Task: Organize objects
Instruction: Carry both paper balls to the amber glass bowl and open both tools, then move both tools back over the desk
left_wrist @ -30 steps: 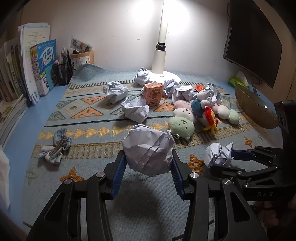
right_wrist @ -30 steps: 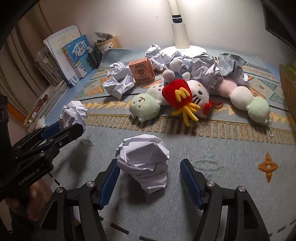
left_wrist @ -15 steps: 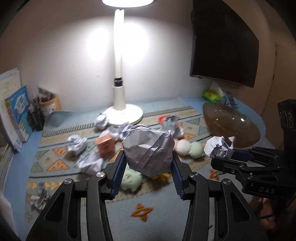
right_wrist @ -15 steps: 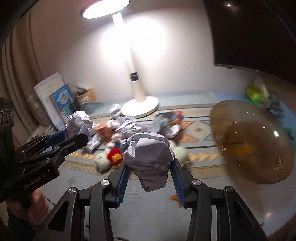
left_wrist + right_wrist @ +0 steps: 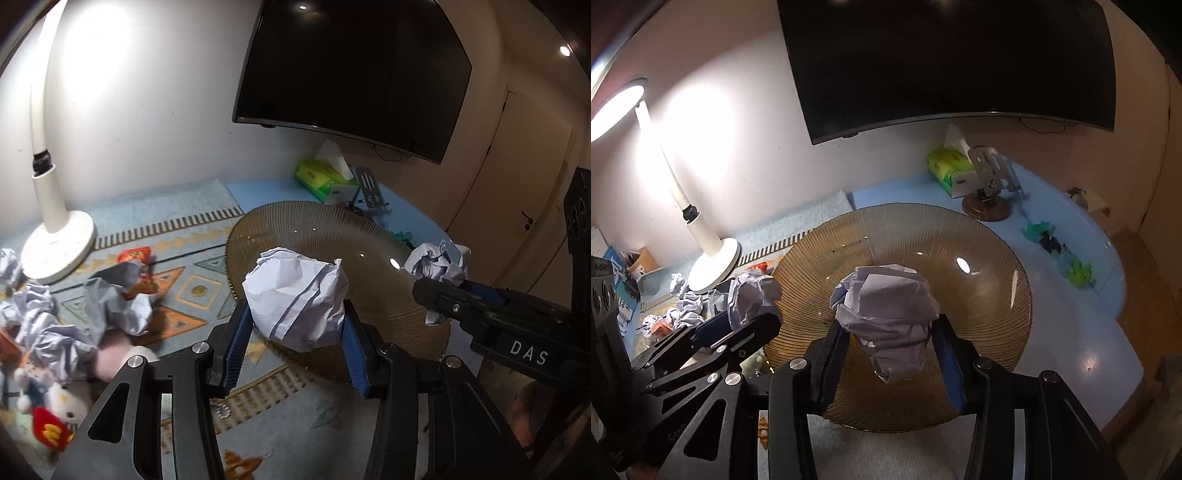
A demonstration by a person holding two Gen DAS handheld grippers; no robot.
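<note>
My left gripper [image 5: 293,336] is shut on a crumpled white paper ball [image 5: 295,295] and holds it in the air at the near left rim of a large ribbed amber glass plate [image 5: 314,229]. My right gripper [image 5: 888,350] is shut on a second paper ball [image 5: 886,314] and holds it above the plate [image 5: 979,295]. Each gripper shows in the other's view: the right one [image 5: 439,280] with its paper ball [image 5: 437,260], the left one [image 5: 753,317] with its paper ball [image 5: 753,295]. The plate holds nothing.
More crumpled paper [image 5: 114,299], snack packets [image 5: 135,256] and plush toys [image 5: 48,417] lie on the patterned mat at left. A white lamp base [image 5: 55,243] stands behind them. A green tissue box [image 5: 951,166], a metal stand [image 5: 988,184] and small green figures [image 5: 1067,258] sit beyond the plate.
Both grippers have lifted and swung right, from over the mat's clutter to the amber plate, each still gripping its paper ball. A second ago the right gripper was open around its ball.
</note>
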